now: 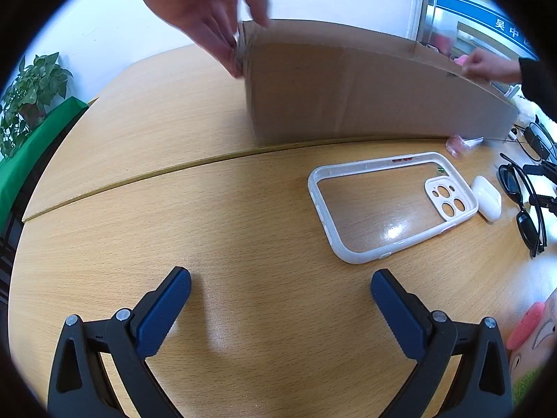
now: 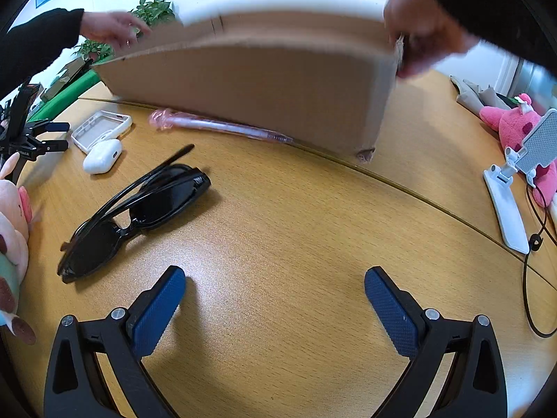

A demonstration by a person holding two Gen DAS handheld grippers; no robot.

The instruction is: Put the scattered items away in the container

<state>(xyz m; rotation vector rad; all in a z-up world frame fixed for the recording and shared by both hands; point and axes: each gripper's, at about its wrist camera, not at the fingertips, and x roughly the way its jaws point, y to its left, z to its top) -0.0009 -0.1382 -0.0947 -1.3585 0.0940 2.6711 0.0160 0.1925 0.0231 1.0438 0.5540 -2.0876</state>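
Note:
A brown cardboard box (image 1: 365, 90) stands at the far side of the wooden table; two bare hands hold its ends. It also shows in the right wrist view (image 2: 250, 87). A clear phone case (image 1: 390, 205), a white earbud case (image 1: 487, 198) and black sunglasses (image 1: 525, 205) lie in front of it. In the right wrist view the sunglasses (image 2: 135, 212), earbud case (image 2: 102, 156), phone case (image 2: 101, 129) and a pink pen (image 2: 216, 126) lie on the table. My left gripper (image 1: 280, 289) and right gripper (image 2: 275, 287) are open, empty, over bare table.
A white phone stand (image 2: 511, 191) and a pink plush (image 2: 518, 125) sit at the right with a black cable (image 2: 529, 261). A pink-and-white plush (image 2: 12, 230) lies at the left edge. A potted plant (image 1: 31, 87) stands beyond the table's far left.

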